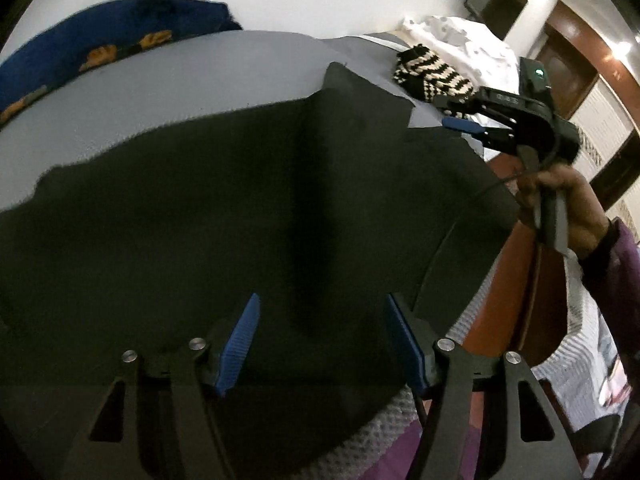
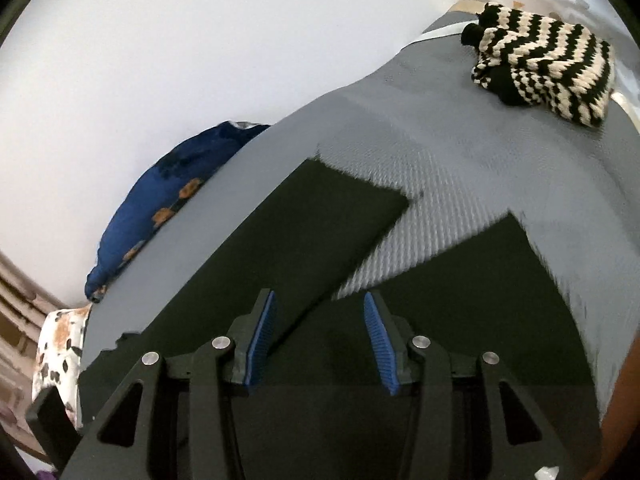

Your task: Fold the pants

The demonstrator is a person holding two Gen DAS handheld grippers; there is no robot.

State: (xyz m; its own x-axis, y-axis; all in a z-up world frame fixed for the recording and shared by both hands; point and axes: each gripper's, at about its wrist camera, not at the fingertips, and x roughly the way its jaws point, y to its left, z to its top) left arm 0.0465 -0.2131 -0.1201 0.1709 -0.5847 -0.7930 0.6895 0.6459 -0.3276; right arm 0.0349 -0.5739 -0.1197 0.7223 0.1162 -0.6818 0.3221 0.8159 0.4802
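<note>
Right wrist: striped knit and blue cushion flank pants.

The near part of the dark pants runs under the left tongs and off the lower edge of the left wrist view, so the waistband or hem there cannot be seen. In the right wrist view the same garment disappears beneath the right tongs, and its right leg edge smears into the grey bed cover with motion blur. The blue patterned pillow is half hidden behind the bed's far edge. The person's hand is cut off at the purple sleeve by the frame's right side. Whether the far tongs' pads touch the fabric is too small to tell.
</note>
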